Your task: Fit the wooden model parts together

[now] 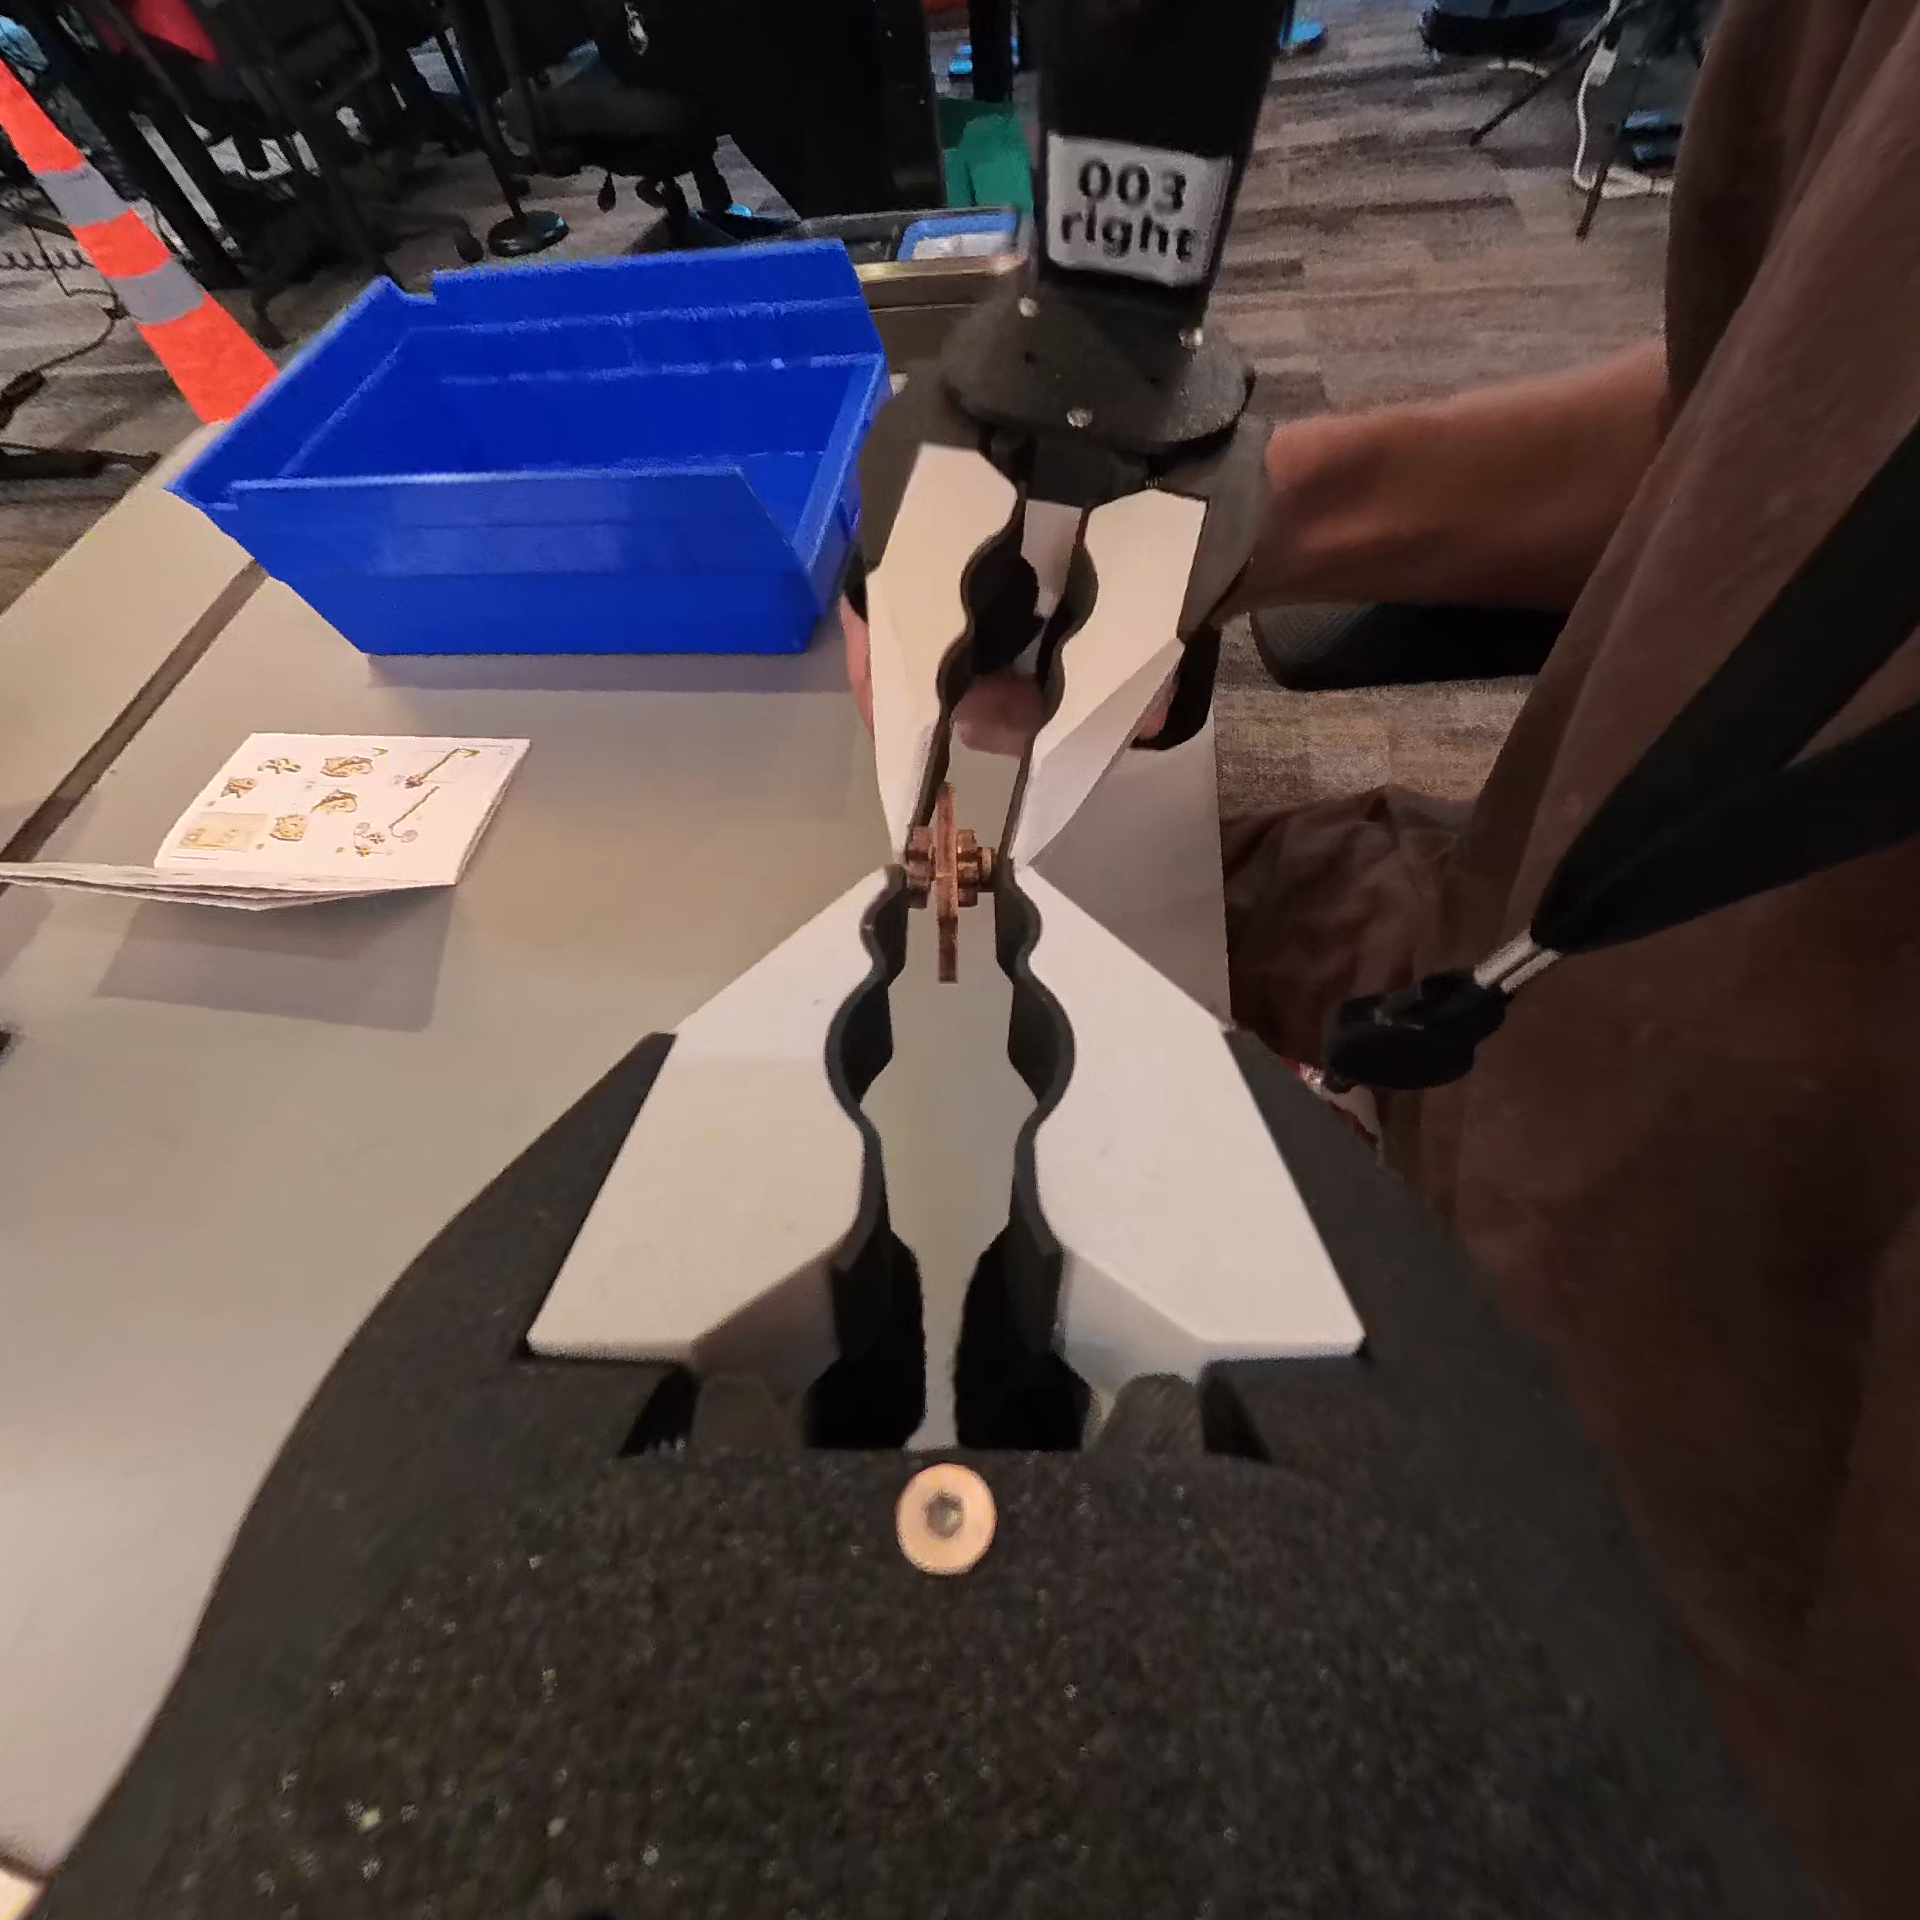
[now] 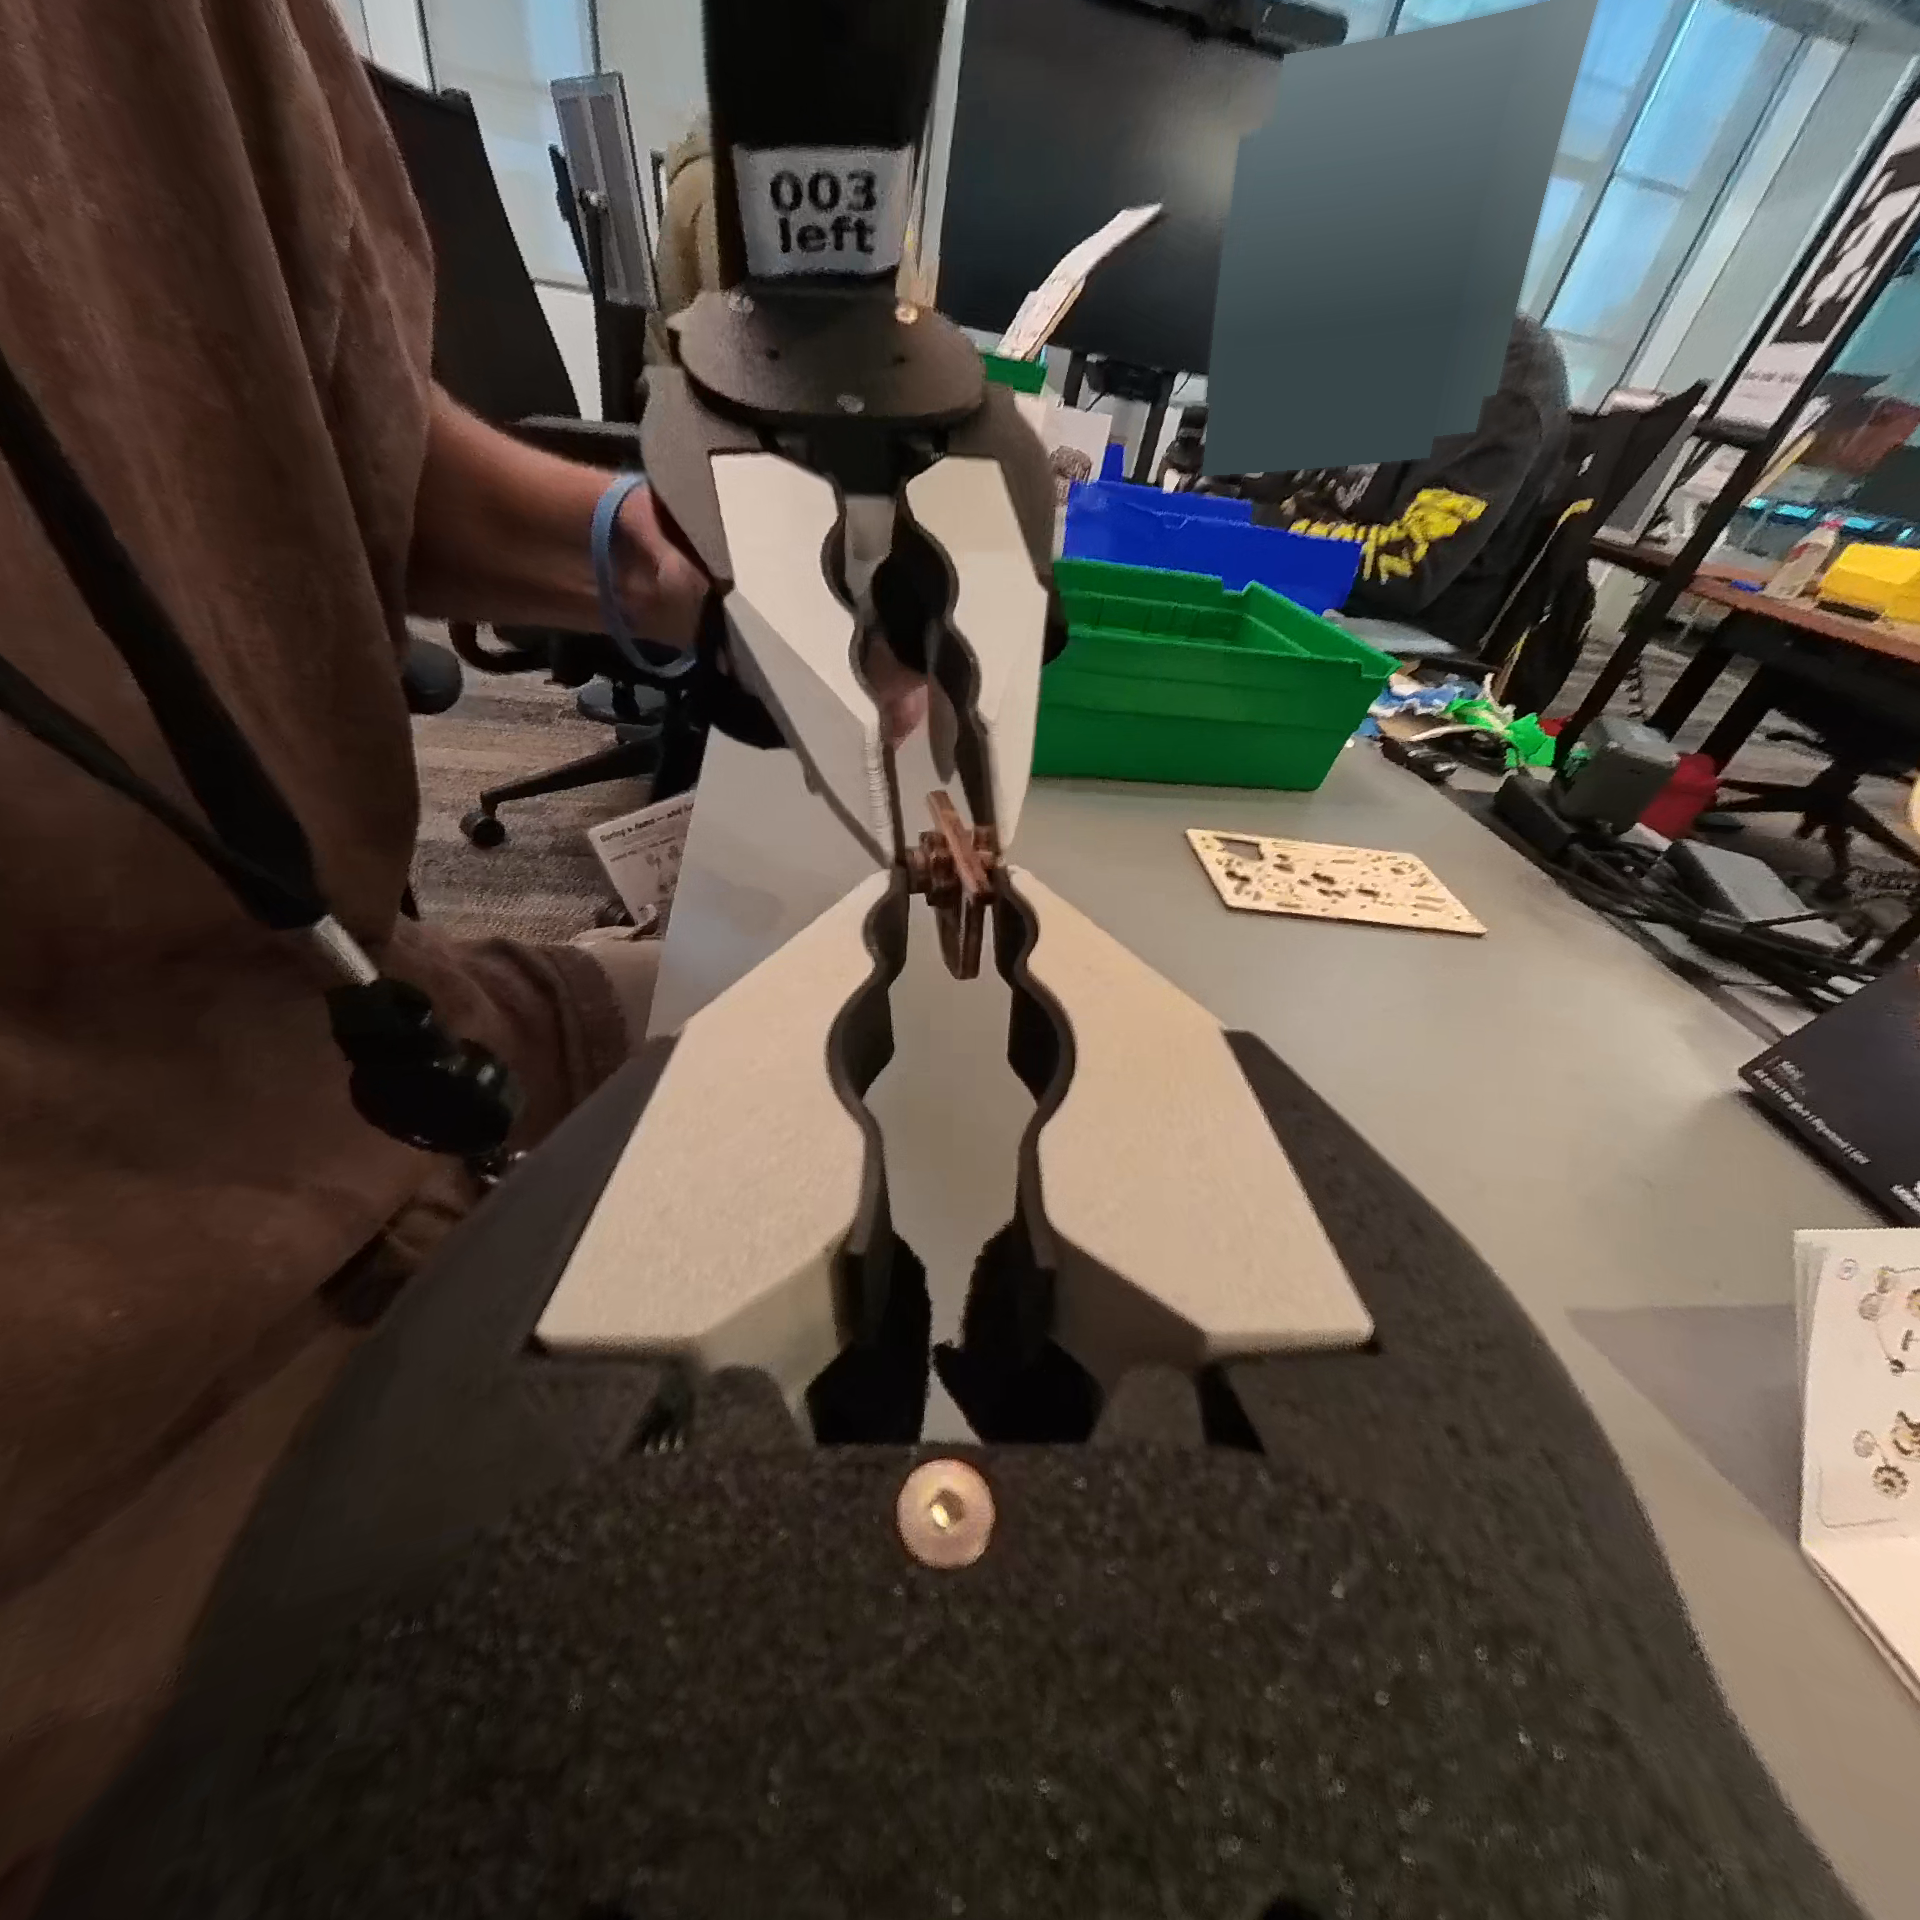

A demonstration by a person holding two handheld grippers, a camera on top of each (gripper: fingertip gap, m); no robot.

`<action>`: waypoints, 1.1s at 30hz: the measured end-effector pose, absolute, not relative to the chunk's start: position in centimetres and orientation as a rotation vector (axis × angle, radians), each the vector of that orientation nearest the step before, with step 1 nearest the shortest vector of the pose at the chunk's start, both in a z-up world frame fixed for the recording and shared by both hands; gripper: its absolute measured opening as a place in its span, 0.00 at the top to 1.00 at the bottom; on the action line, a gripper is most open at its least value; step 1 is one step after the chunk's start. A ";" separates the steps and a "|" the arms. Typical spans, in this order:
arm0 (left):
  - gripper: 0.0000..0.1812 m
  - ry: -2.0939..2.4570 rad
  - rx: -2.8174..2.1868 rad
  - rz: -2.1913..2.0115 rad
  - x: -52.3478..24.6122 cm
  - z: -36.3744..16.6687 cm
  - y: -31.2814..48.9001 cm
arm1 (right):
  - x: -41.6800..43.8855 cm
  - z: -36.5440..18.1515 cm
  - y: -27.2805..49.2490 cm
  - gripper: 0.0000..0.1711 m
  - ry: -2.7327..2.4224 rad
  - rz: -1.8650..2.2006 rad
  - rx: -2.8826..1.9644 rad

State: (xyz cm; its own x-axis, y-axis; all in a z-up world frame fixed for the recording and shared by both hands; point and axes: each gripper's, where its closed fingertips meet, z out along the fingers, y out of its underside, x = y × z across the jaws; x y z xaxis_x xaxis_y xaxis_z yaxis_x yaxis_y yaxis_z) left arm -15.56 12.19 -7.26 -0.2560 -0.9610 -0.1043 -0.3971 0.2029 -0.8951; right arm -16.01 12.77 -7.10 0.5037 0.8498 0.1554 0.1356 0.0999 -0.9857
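A white label [image 1: 1132, 213] with dark print sits on the black body of the right gripper [image 1: 951, 831], above the wooden part [image 1: 948, 904]. A matching white label [image 2: 821, 213] sits on the left gripper [image 2: 948, 844], also above the part. Left of the part, a leaflet [image 1: 343, 810] on the worktop [image 1: 623, 1039] carries small pictures; any print on it is too small to read. Right of the part lies a black card [image 2: 1839, 1101] with small white lettering. Low left of the part, a white sheet [image 2: 634, 852] bears dark print. High to the right stands a black-and-white marker sign [image 2: 1860, 249]
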 end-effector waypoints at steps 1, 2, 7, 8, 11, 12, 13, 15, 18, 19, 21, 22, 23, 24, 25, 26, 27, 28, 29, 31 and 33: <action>0.92 1.747 -1.269 -1.016 -15.5 -6.9 12.2 | -15.9 -6.8 12.8 0.91 -0.922 0.661 -1.382; 0.92 1.730 -1.268 -1.003 -15.4 -6.8 12.3 | -15.8 -6.7 12.8 0.91 -0.920 0.657 -1.382; 0.92 1.675 -1.289 -1.005 -15.2 -6.7 12.5 | -15.6 -6.7 12.8 0.91 -0.917 0.656 -1.381; 0.92 1.677 -1.288 -1.011 -15.2 -6.8 12.4 | -15.7 -6.7 12.8 0.91 -0.922 0.658 -1.379; 0.92 1.678 -1.279 -1.022 -15.3 -7.0 12.3 | -15.8 -6.9 12.6 0.91 -0.928 0.670 -1.383; 0.92 1.678 -1.281 -1.025 -15.3 -7.0 12.2 | -15.8 -6.9 12.6 0.91 -0.929 0.677 -1.385; 0.93 1.682 -1.282 -1.018 -15.4 -7.1 12.2 | -15.8 -7.0 12.6 0.91 -0.932 0.677 -1.390; 0.93 1.695 -1.271 -1.001 -15.4 -7.2 12.1 | -15.8 -7.1 12.5 0.91 -0.934 0.689 -1.393; 0.93 1.710 -1.257 -0.998 -15.5 -7.2 12.0 | -15.9 -7.1 12.4 0.91 -0.932 0.707 -1.398; 0.93 1.713 -1.255 -0.996 -15.5 -7.2 12.0 | -15.9 -7.1 12.5 0.91 -0.935 0.703 -1.402; 0.93 1.720 -1.253 -0.991 -15.5 -7.2 12.0 | -16.0 -7.2 12.5 0.91 -0.943 0.696 -1.403; 0.93 1.722 -1.255 -0.992 -15.5 -7.2 12.0 | -16.0 -7.2 12.5 0.91 -0.944 0.699 -1.405; 0.93 1.720 -1.254 -0.998 -15.6 -7.2 12.0 | -16.0 -7.1 12.5 0.91 -0.941 0.708 -1.403; 0.93 1.716 -1.253 -1.002 -15.6 -7.1 12.1 | -16.0 -7.1 12.5 0.91 -0.940 0.713 -1.407; 0.93 1.717 -1.254 -1.000 -15.6 -7.1 12.1 | -16.0 -7.2 12.5 0.91 -0.944 0.709 -1.413; 0.93 1.718 -1.254 -0.996 -15.6 -7.2 12.1 | -16.0 -7.2 12.6 0.91 -0.947 0.701 -1.414; 0.93 1.717 -1.254 -0.992 -15.6 -7.2 12.2 | -16.0 -7.2 12.6 0.91 -0.948 0.693 -1.415; 0.93 1.719 -1.254 -0.995 -15.6 -7.2 12.1 | -16.0 -7.3 12.6 0.91 -0.953 0.695 -1.418; 0.93 1.718 -1.255 -0.995 -15.6 -7.2 12.2 | -16.0 -7.3 12.6 0.91 -0.954 0.695 -1.426; 0.93 1.719 -1.255 -0.987 -15.6 -7.3 12.2 | -16.0 -7.4 12.6 0.91 -0.960 0.684 -1.425; 0.93 1.717 -1.252 -0.987 -15.6 -7.3 12.2 | -16.0 -7.3 12.6 0.91 -0.954 0.683 -1.424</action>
State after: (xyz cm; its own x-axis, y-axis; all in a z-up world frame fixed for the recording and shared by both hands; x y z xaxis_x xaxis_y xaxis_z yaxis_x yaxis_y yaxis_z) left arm -15.62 12.20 -7.26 -0.2131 -0.9666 -0.1426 -0.3635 0.2139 -0.9067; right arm -16.02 12.65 -7.31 0.4865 0.8632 0.1347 0.1507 0.0690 -0.9862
